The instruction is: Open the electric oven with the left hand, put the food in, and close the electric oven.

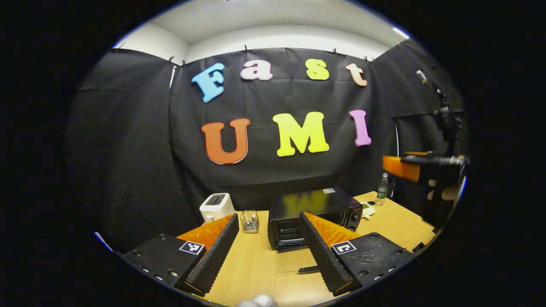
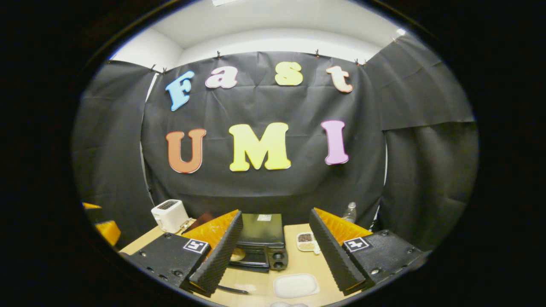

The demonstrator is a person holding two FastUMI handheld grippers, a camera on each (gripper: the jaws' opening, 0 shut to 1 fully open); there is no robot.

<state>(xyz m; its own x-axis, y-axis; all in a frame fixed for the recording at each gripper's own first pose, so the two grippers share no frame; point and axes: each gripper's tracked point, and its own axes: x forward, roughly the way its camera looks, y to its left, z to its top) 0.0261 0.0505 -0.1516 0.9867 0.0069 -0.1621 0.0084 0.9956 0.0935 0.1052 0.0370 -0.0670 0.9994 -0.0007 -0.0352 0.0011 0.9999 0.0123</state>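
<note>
Oven [image 1: 313, 217] shut, both claws high above the bench [image 1: 256, 264] — nothing touched yet.
Left claw [image 1: 268, 245] hangs wide and empty, the oven straight ahead between its fingers, back of the bench near the cloth wall; the door looks closed. The step in hand, I'd judge, is the approach: drop low, come square to the door front and catch the handle at its top edge — the handle itself is too small to make out here. Right claw [image 2: 275, 256] is wide and empty too, looking down on the oven [image 2: 260, 241]; a white dish [image 2: 295, 285] lies near in front, likely the food. Around it: a white toaster [image 1: 216, 207] to the left, a small clear holder [image 1: 250, 221] beside the oven, a bottle [image 1: 382, 187] and a little tray [image 2: 307, 241] on its right. The dish sits where the door may swing down — worth watching.
</note>
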